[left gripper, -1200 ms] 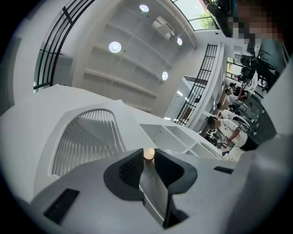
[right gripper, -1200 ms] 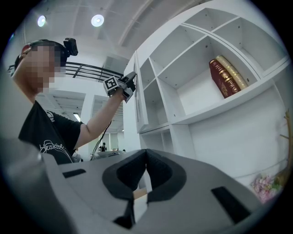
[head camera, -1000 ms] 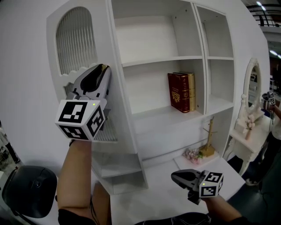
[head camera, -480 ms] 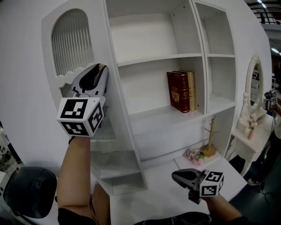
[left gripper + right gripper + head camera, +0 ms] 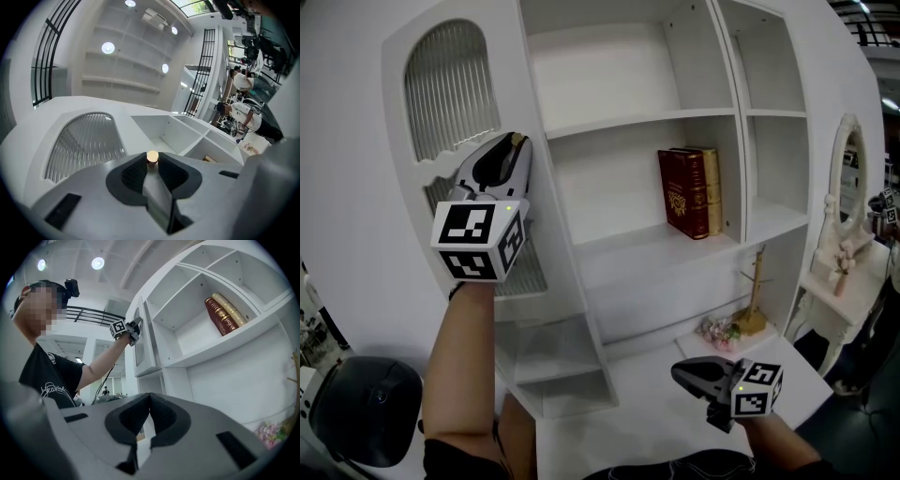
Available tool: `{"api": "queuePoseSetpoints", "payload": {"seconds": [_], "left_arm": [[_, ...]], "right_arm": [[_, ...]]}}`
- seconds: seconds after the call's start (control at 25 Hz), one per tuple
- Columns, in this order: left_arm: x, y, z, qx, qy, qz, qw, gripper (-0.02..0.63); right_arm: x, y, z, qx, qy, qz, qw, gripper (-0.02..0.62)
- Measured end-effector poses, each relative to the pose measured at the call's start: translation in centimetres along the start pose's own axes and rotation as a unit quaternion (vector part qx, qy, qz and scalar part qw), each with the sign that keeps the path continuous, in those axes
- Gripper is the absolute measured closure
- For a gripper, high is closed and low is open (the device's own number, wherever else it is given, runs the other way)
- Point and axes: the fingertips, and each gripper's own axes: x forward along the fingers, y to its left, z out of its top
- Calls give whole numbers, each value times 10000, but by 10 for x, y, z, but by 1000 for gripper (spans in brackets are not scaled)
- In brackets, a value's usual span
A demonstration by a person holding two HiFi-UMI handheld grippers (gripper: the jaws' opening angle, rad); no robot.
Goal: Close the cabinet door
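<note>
Head view: left gripper [image 5: 514, 142] is up at the free edge of the cabinet door [image 5: 450, 84], tips on the small gold knob [image 5: 522, 141]. The door is the white leaf with the arched ribbed panel, at the cabinet's left end, just beside the open shelves [image 5: 628, 122]. We can't read how much gap is left to the frame from here. Right gripper [image 5: 677, 372] hangs low over the desk, well apart from the door, with nothing in it.

Left gripper view: jaws pinch the knob [image 5: 152, 156] right at the pad tips, so the bite is shallow. The ribbed panel [image 5: 84, 140] lies to the left and the shelf bays lie beyond. Our read is that this is the swing-shut step. We should hold the pinch firm and follow the hinge arc rather than push straight, letting the wrist roll with the leaf so the knob doesn't twist out of the tips. We should slow as the edge nears the frame, press it flush, and only then let go.

Right gripper view: jaws pressed together, nothing between them. From this side the door [image 5: 143, 341] looks to stand slightly proud of the cabinet, with the left gripper [image 5: 136, 329] at its edge and the red book [image 5: 220, 315] on the middle shelf, clear of the leaf. We should park the right gripper low, out of the sweep.
</note>
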Motion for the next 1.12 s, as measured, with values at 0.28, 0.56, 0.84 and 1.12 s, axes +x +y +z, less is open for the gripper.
{"api": "queuePoseSetpoints", "payload": {"seconds": [0.28, 0.56, 0.84, 1.12], "left_arm": [[11, 1, -13, 46, 55, 71, 9999, 529], [21, 4, -24, 64, 122, 129, 9998, 528], [28, 7, -33, 143, 224, 207, 9994, 528], [29, 6, -36, 457, 487, 263, 9974, 528]], "right_arm": [[2, -10, -3, 34, -4, 27, 10000, 589], [2, -20, -6, 110, -24, 22, 9999, 589], [1, -27, -14, 244, -55, 16, 9997, 589], [-1, -28, -16, 322, -77, 71, 9994, 589]]}}
